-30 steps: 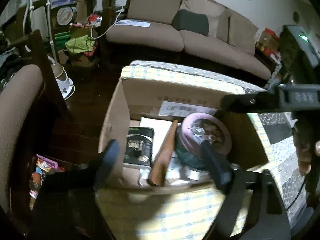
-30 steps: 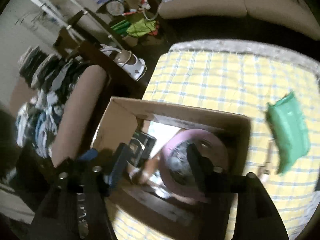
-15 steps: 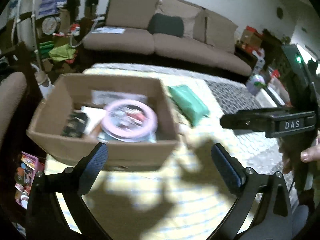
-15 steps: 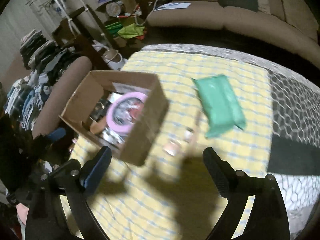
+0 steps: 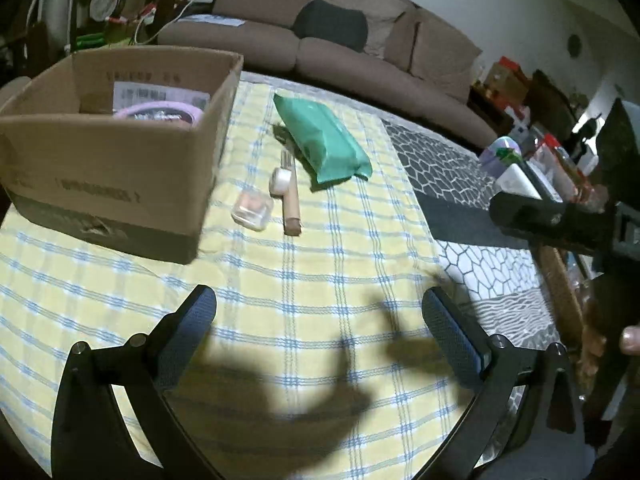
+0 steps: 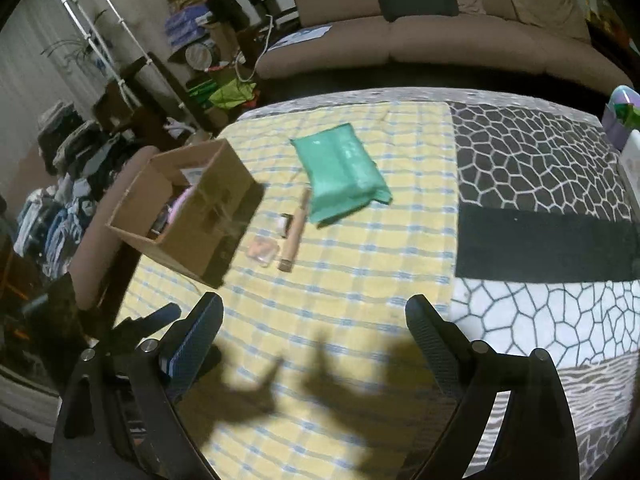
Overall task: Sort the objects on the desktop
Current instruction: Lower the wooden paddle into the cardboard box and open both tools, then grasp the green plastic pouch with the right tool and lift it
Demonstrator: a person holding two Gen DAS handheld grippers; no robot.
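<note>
A cardboard box [image 5: 112, 148] stands at the left on the yellow checked cloth [image 5: 320, 272], with a pink round tin [image 5: 158, 110] showing inside. Right of the box lie a small clear case [image 5: 252, 210], a white tape roll [image 5: 280, 182], a wooden-handled tool [image 5: 292, 200] and a green soft pack [image 5: 320, 144]. My left gripper [image 5: 320, 300] hangs open and empty over bare cloth, nearer than these items. The right wrist view shows the same box [image 6: 208, 220], the pack [image 6: 344, 172], the case [image 6: 262, 250] and the tool [image 6: 294, 232]. My right gripper [image 6: 314, 306] is open and empty too.
A grey honeycomb-patterned cloth [image 6: 540, 168] covers the table's right part. A purple container [image 5: 500, 152] and bottles stand at the far right edge. A brown sofa [image 5: 360, 48] is behind the table, and a padded chair [image 6: 104, 216] and piled clutter are at the left.
Both grippers have drawn back out of the box, where their fingers stood around the pink tin, to above the open cloth. Their jaws now stand wider, and the tin stays in the box.
</note>
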